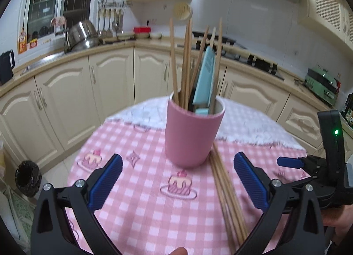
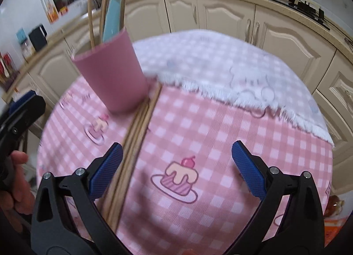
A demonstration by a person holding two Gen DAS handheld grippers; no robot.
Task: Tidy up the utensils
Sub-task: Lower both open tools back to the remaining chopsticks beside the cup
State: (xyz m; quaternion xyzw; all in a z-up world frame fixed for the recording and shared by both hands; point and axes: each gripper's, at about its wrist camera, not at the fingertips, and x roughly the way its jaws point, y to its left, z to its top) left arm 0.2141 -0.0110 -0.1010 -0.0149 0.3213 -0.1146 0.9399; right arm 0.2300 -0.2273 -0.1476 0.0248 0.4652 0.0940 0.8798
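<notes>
Both the left gripper and right gripper gaped wide, holding nothing; loose chopsticks touched the cup, so a clumsy grab risked tipping it.

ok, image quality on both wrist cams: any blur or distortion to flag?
Left wrist: pink cup fairly sharp, strong fisheye bowing the cabinets. Right wrist: motion blur smears the cup and loose chopsticks; the right tongs stay crisp.
</notes>
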